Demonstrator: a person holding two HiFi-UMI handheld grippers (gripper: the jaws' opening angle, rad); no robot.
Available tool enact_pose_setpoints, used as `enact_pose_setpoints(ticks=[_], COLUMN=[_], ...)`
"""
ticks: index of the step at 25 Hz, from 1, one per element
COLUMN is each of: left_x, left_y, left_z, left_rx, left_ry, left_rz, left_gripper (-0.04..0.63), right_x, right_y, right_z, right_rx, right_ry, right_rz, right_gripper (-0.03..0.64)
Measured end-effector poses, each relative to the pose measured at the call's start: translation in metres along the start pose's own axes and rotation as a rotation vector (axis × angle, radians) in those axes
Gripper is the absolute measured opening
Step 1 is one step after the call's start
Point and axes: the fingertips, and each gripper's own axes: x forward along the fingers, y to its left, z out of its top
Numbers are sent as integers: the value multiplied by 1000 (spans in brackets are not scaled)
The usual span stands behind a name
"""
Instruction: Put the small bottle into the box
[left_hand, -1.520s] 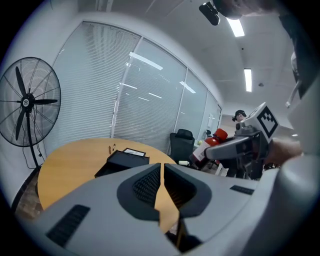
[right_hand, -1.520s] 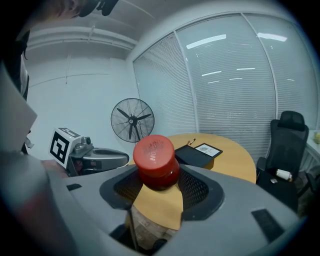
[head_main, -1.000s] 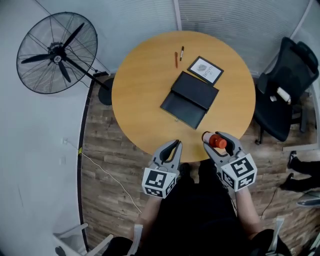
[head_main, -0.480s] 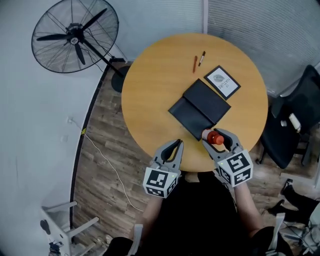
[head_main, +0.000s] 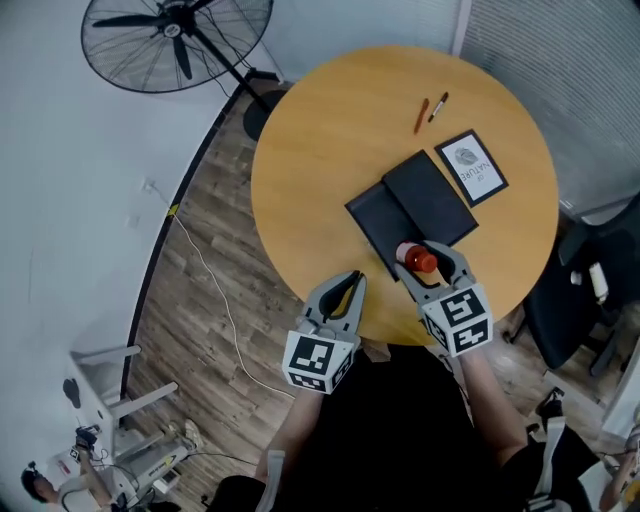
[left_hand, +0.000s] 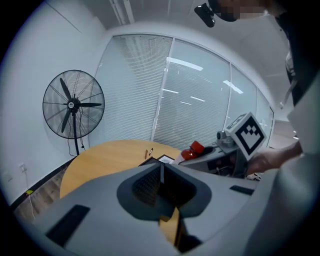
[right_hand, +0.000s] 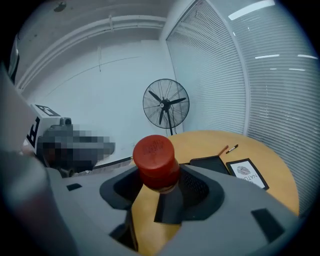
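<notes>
The small bottle (head_main: 419, 260) has a red cap and sits between the jaws of my right gripper (head_main: 426, 264), which is shut on it. In the right gripper view the red cap (right_hand: 155, 160) fills the middle. The bottle hangs over the near edge of the open black box (head_main: 414, 206), which lies flat on the round wooden table (head_main: 320, 150). My left gripper (head_main: 346, 290) hovers at the table's near edge, left of the bottle, jaws shut with nothing between them (left_hand: 161, 172). From the left gripper view the bottle (left_hand: 192, 149) shows to the right.
A white card (head_main: 472, 167) lies right of the box, and two pens (head_main: 431, 108) lie beyond it. A standing fan (head_main: 180, 35) is on the floor at the far left. A dark chair (head_main: 575, 300) stands at the right, and a cable (head_main: 205, 270) runs over the wooden floor.
My right gripper has carried the bottle forward from the table's near edge to the near edge of the black box. The left gripper has stayed put, still shut.
</notes>
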Motion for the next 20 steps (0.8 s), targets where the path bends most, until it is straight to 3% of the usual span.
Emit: enact_pose_setpoints(ticks=[11, 20], left_x=[-10, -13], left_y=[14, 17], left_z=[-16, -37], left_rx=[-85, -124], left_ry=[18, 38], left_rz=[148, 162], left_gripper=[18, 18], right_x=[61, 100], right_y=[-19, -25], right_z=[-23, -50], right_rx=[-35, -49], right_ry=[113, 154], right_rz=[31, -13], right_gripper=[230, 230])
